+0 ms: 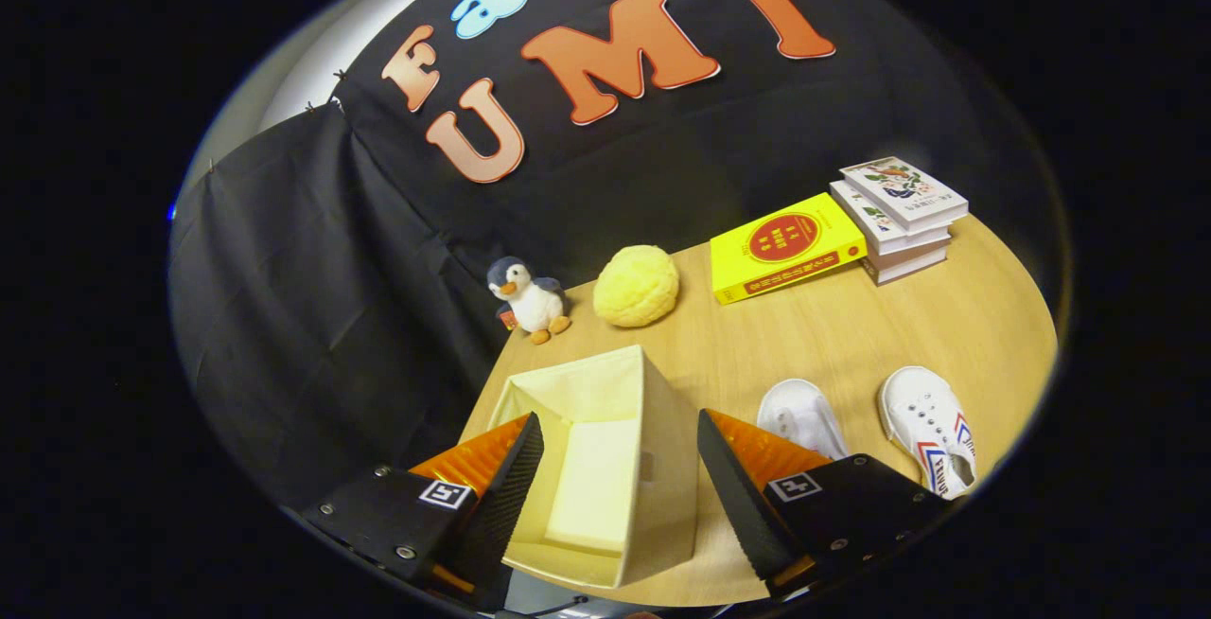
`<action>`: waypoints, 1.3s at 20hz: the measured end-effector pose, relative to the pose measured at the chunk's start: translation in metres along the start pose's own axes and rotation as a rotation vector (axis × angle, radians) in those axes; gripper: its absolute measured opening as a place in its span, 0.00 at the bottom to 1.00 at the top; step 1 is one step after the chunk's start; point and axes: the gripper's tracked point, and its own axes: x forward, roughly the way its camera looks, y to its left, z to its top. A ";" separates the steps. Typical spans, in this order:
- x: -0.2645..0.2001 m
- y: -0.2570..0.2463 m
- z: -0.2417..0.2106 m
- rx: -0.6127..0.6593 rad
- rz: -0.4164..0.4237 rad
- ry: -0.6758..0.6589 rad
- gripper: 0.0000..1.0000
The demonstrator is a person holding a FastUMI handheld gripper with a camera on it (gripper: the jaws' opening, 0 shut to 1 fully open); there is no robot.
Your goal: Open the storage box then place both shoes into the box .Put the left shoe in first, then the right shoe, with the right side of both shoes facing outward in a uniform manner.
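A cream fabric storage box [662,430] stands open on the wooden table [851,335], its inside bare. My gripper [620,468] hovers above it, open, with the box's mouth showing between the two fingers. Two white canvas shoes lie to the right of the box. The nearer shoe [802,415] is partly hidden behind my right finger [733,486]. The farther shoe [927,430] has red and blue stripes on its side and lies beyond that finger, toe pointing away.
A plush penguin [528,299] and a yellow fluffy ball [636,286] sit beyond the box by the black cloth wall. A yellow book [785,248] and a stack of white books [899,220] lie at the far right. The table edge runs left of the box.
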 end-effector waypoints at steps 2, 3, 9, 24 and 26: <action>-0.004 -0.028 -0.003 -0.033 -0.054 0.002 0.98; -0.006 -0.042 -0.008 -0.050 -0.082 0.006 0.98; -0.017 -0.115 -0.034 -0.160 -0.227 0.034 0.98; 0.026 -0.189 -0.096 -0.301 -0.302 0.174 0.97; 0.038 -0.188 -0.102 -0.301 -0.275 0.194 0.95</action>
